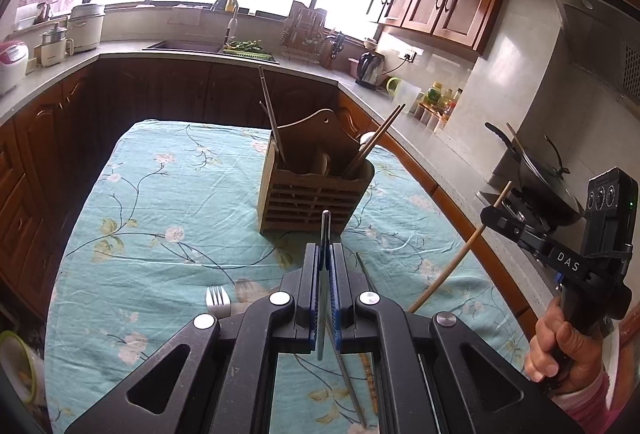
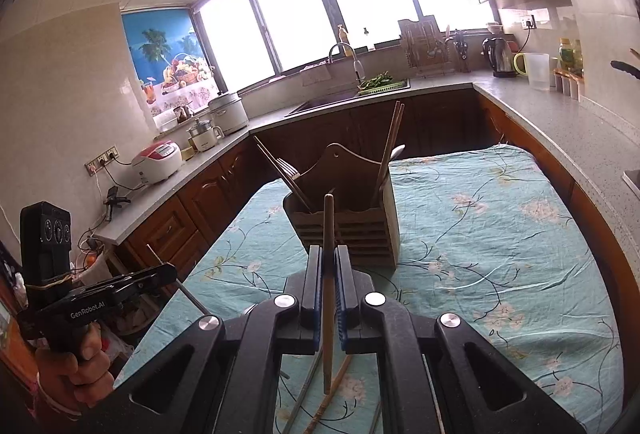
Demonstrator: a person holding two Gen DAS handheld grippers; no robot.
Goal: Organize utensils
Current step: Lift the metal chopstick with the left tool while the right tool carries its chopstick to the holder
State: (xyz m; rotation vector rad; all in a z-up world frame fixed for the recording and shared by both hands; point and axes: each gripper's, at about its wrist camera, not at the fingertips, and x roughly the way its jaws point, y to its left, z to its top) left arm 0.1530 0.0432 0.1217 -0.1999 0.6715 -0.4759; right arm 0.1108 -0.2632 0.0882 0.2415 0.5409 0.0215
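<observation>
My left gripper [image 1: 325, 254] is shut on a thin metal chopstick [image 1: 325, 226] that sticks up between its blue pads. It shows at the left of the right wrist view as the left gripper [image 2: 170, 271], with the metal chopstick [image 2: 191, 296] slanting through it. My right gripper [image 2: 329, 257] is shut on a wooden chopstick [image 2: 329, 222]; in the left wrist view the right gripper [image 1: 487, 212] holds that wooden chopstick [image 1: 456, 264] aslant. Both hover short of the brown slatted utensil holder [image 1: 312, 200] [image 2: 360, 234], which holds chopsticks, a fork and a spoon.
A fork [image 1: 218, 300] and another metal chopstick [image 1: 362, 268] lie on the floral teal tablecloth [image 1: 160, 202] near me. More loose sticks [image 2: 328, 400] lie under the right gripper. Counters with a sink [image 1: 184, 45], a kettle [image 1: 370, 70] and a wok [image 1: 536, 170] ring the table.
</observation>
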